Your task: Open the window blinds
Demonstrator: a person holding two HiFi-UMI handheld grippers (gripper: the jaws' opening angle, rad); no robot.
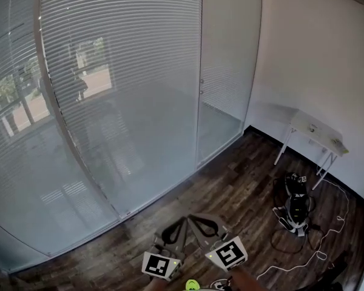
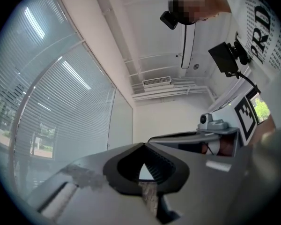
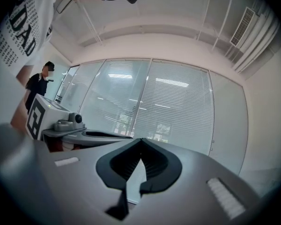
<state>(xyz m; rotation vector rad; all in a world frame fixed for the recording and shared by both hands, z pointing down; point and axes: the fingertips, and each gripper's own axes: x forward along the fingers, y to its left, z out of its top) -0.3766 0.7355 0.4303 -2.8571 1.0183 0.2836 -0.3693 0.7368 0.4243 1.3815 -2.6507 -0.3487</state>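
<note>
Window blinds point(image 1: 121, 59) down; left gripper point(image 1: 179, 225), right gripper point(image 1: 197, 221) jaws closed, empty; table point(image 1: 315, 130) right.

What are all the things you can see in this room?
window blinds: several panels, white, behind glass on the left
table: one, white, against the right wall
bag: one, black, on the floor near the table
cable: one, white, trailing on the floor by the bag
floor: dark wood
other person: one, in black, by the glass
left tool: one, grey, shut, empty
right tool: one, grey, shut, empty
</note>
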